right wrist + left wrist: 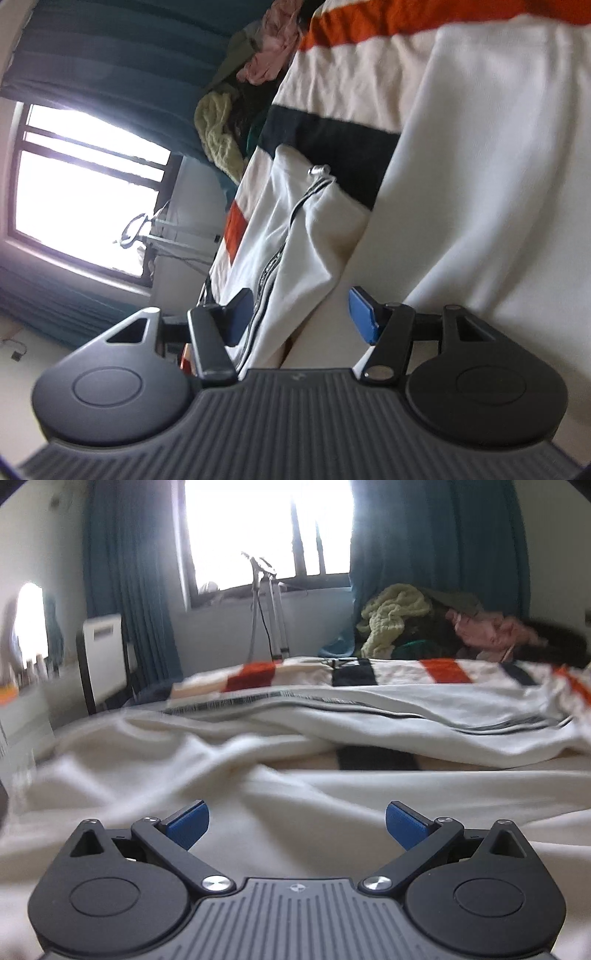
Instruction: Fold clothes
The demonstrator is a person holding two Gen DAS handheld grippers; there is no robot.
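The white garment point(258, 768) lies rumpled across the bed, its zip edge with dark trim running along the far fold, on top of a striped blanket point(443, 672) banded in cream, orange and dark blue. From the right wrist view, rolled hard onto its side, the garment's zipped edge point(273, 266) with its metal pull hangs between the right gripper point(301, 319) fingers; the blue pads stand apart, one just beside the zip edge and the other clear of the cloth, so nothing is pinched. The left gripper point(297, 825) hovers low over the near folds of the garment, its blue pads point(188, 825) spread wide with only loose cloth below them and nothing between. At the far end of the bed sits a heap of clothes point(399, 620), a yellow-green knit and something pink among darker pieces. Behind it hang teal curtains point(424, 535) on either side of a bright window point(266, 528), with a tripod point(267, 605) below the sill and a white heater point(101, 653) off to the left
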